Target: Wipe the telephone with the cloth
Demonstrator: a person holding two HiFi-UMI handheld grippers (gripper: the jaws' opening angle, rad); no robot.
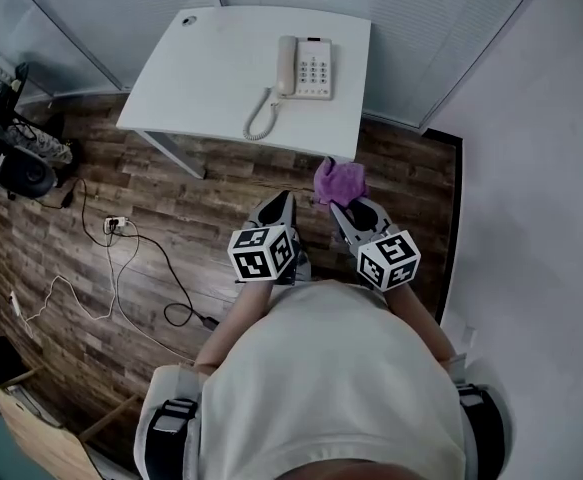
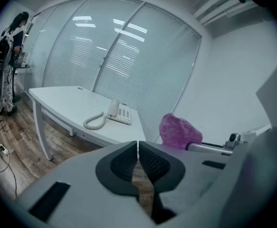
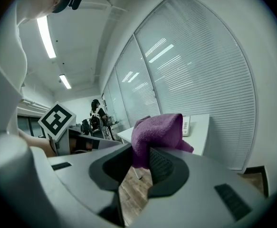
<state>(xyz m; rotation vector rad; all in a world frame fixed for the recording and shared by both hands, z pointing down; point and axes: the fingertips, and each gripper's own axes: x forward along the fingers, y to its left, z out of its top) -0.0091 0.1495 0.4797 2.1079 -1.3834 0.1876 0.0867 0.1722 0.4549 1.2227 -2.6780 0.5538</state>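
On my left, the left gripper (image 2: 137, 150) has its fingers pressed together with nothing between them. It hangs over the wooden floor (image 1: 171, 218), well short of the table (image 1: 206, 63). The telephone (image 1: 306, 68) sits on the right half of that table. Its handset is on the cradle, and its coiled cord (image 1: 260, 118) trails towards the near edge.

Further right, my right gripper (image 3: 140, 164) has its fingers clamped on the purple cloth (image 3: 157, 129), which bunches up above the tips. Bare floor lies between cloth and table, so I judge the wiping hasn't begun. The cloth is in hand, but reaching the table and every stroke over the telephone are still left.

In the right gripper view the cloth covers most of the telephone, and only a strip of keypad shows at its right edge. From the head view my own body cuts off the lower floor and the marker cubes hide my hands. The telephone is too small for me to tell if it's dusty.
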